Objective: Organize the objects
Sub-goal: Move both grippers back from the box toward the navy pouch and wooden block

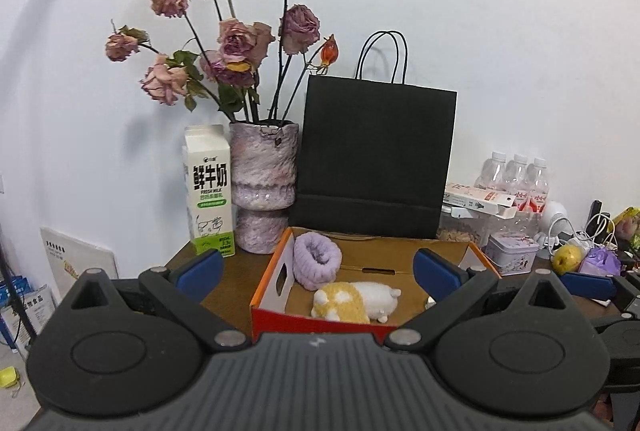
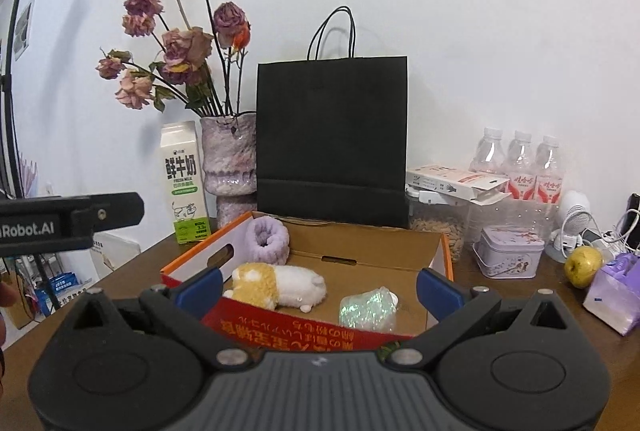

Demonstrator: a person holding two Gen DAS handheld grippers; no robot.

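In the cardboard box [image 2: 436, 251] we see three soft, light things: a yellow-and-white plush toy [image 2: 276, 285] at the middle, a purple fluffy band [image 2: 267, 239] at its 11 o'clock by the far left corner, and a shiny wrapped packet [image 2: 368, 307] at its 3 o'clock. We judge the plush squashy and easy to pinch across its body; the packet looks crinkly and may slip. Both the left claw [image 1: 319, 273] and right claw [image 2: 319, 287] stand wide and empty, near the box's front wall. A black bag [image 2: 332, 139] stands behind on the tabletop [image 2: 128, 271].
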